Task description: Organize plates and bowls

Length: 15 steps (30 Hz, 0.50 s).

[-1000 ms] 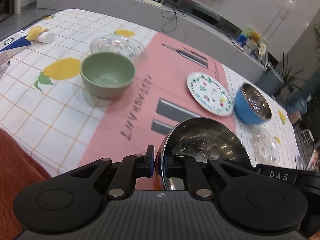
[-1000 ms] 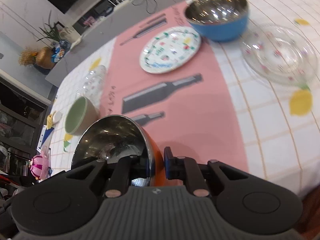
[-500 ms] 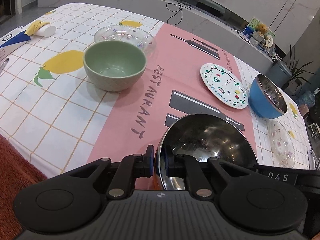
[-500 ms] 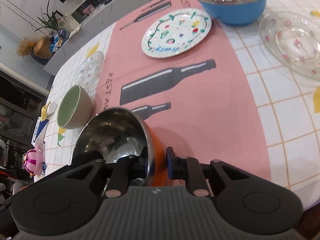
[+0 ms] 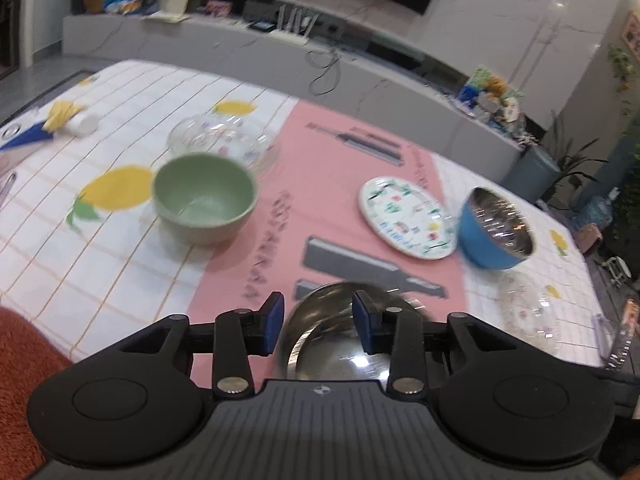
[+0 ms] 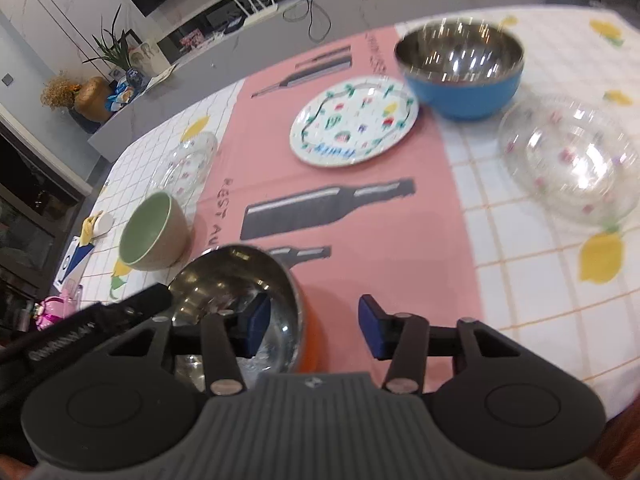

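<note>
Nearest the cameras sat the orange bowl [image 6: 310,344] with its mirror-bright steel lining [image 5: 340,344], round and deep, resting on the pink band of the bench [image 6: 400,248] near its front edge. The left tongs [image 5: 318,326] straddled its rim, blue pads standing off the metal on either side, jaws opening and gripping nothing. The right tongs [image 6: 314,326] did likewise: one pad hung inside the bowl, the other outside the orange wall, both clear of it, jaws opening. A second before, each pair had been clenched on that rim; now both had let go and the bowl sat free.

Beyond it, to the left, stood a matte sage-green ceramic bowl [image 5: 204,196] on the checked, lemon-printed cloth, with a clear glass plate [image 5: 222,144] dotted with small flowers just behind it. Toward the right lay a flat white plate [image 6: 354,120] painted with a green vine and coloured motifs, then a blue bowl [image 6: 460,68] lined in shiny steel just beside it, and a second clear flowered glass plate [image 6: 568,160] near the right edge.
</note>
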### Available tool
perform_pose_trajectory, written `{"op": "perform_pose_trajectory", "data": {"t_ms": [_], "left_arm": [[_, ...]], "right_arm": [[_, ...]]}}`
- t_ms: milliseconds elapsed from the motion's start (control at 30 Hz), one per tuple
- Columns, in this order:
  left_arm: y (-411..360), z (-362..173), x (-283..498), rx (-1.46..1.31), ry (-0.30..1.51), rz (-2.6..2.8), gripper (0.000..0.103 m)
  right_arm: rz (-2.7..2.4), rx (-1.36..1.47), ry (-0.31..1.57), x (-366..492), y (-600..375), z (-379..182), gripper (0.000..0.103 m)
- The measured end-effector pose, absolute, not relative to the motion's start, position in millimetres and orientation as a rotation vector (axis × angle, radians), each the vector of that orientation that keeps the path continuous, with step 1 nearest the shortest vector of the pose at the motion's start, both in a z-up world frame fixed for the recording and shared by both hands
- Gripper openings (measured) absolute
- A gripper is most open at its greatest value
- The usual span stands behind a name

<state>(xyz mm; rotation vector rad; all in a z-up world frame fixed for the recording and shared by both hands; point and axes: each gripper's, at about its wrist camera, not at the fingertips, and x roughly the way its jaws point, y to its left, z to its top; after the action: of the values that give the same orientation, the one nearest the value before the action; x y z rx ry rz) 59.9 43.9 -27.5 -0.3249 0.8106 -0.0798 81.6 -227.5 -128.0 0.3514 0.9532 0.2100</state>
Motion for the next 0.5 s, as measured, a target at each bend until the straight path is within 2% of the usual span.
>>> {"op": "perform_pose_trajectory", "data": {"t_ms": [233,333,500], "left_arm": [[15,-1,70,-0.339,0.798,-0.168,0.046],[0,4,81,-0.343,0.805,-0.183,0.046],[-29,8,102,-0.328,0.832,-0.191,0.046]], "right_arm": [[0.07,0.212,0.891,86,-251,-104,0.055],[0.017,0.226,0.86,93,-271,-95,0.062],[-0.06,0.264,0.829,116,-304,-82,0.063]]}}
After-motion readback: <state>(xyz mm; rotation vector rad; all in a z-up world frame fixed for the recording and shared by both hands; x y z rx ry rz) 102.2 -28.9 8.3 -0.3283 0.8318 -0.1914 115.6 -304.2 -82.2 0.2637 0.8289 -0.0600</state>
